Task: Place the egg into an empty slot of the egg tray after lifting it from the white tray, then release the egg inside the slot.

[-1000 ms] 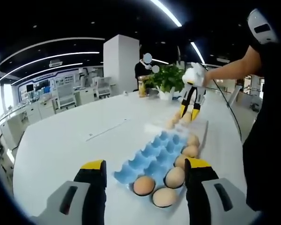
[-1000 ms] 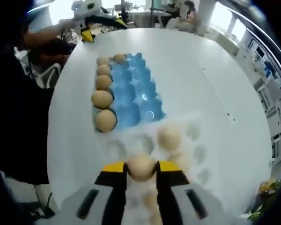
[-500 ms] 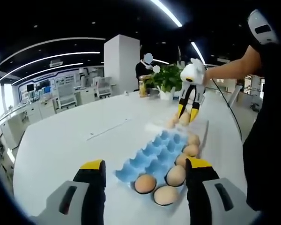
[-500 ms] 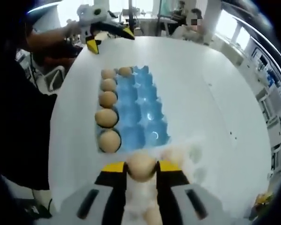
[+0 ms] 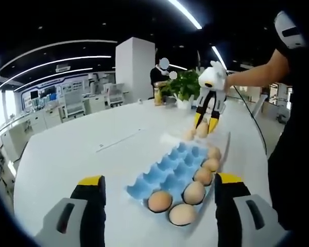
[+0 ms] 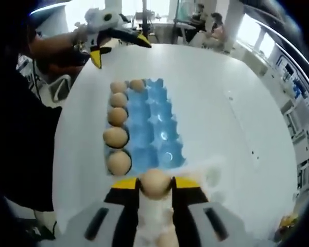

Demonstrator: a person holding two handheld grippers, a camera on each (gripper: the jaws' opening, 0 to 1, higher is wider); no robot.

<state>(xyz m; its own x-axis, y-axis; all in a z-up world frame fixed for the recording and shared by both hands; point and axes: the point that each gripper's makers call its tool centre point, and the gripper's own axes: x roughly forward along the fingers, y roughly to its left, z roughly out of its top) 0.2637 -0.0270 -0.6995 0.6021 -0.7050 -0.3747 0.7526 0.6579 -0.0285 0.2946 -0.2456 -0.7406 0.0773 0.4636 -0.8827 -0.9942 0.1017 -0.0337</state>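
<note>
one egg (image 6: 154, 182) sits pinched between the yellow tips of my right gripper (image 6: 154, 186), low in the middle of the right gripper view, and over the last second it has climbed: the white tray (image 6: 208, 172) that lay spread under it a moment ago has slid down behind the jaws, with just a pale edge at lower right. the blue egg tray (image 6: 153, 131) has drifted from the upper part of the frame toward the centre, so i judge the lift done and the carry under way. five eggs fill its left column and one more sits at the far end; the blue slots beside them look empty, and the nearest is just above my held egg. in the left gripper view my left gripper (image 5: 159, 190) hangs wide open and holds nothing, jaws a little further apart than before, the egg tray (image 5: 170, 172) between them and the right gripper (image 5: 204, 123) in the upper right
</note>
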